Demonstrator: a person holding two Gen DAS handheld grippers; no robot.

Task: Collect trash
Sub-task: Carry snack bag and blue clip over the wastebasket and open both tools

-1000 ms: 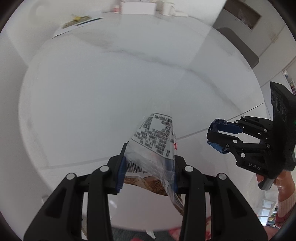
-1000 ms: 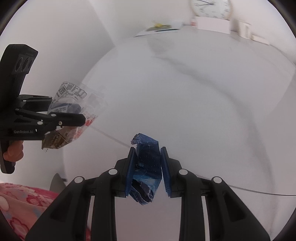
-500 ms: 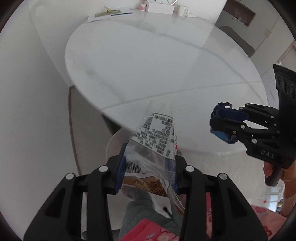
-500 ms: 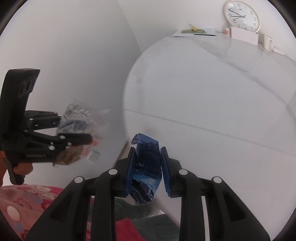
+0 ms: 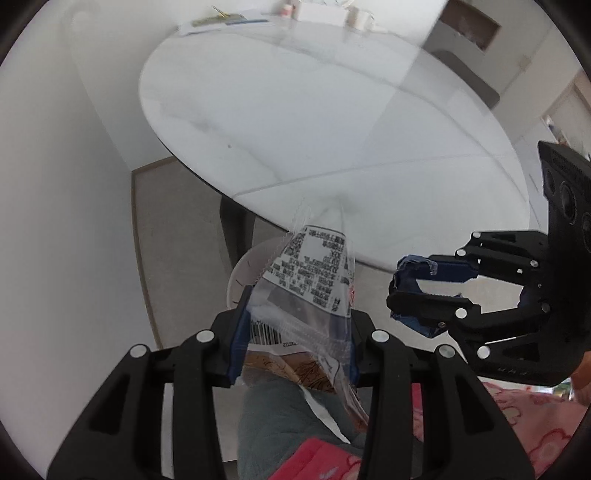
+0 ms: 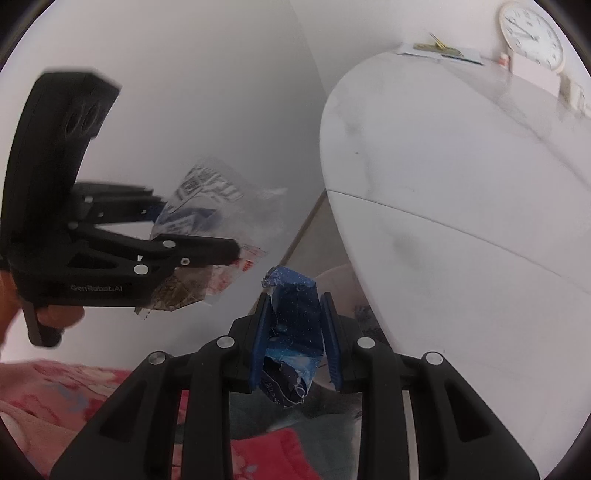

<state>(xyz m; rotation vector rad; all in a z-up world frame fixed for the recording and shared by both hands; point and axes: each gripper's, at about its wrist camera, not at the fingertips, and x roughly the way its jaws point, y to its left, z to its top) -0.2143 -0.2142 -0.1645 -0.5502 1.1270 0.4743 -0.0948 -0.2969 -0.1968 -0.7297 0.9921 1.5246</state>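
Clear plastic, printed with black text and a barcode, fills the left gripper (image 5: 295, 332): its 2 blue-lined jaws pinch the transparent wrapper (image 5: 314, 291), which sticks up past the fingertips and trails down below them. Beside it, the right gripper (image 6: 295, 332) is pressed onto a crumpled blue wrapper (image 6: 293, 332), the foil bulging above and below the pads. Both grippers hang off the near edge of the white marble table (image 5: 295, 122), above a pale round bin (image 5: 247, 269) on the floor and the person's grey-green and pink floral clothing (image 5: 280, 417). At the table's far end lie papers (image 6: 439, 51), a white box (image 6: 532, 70) and a wall clock (image 6: 532, 33).
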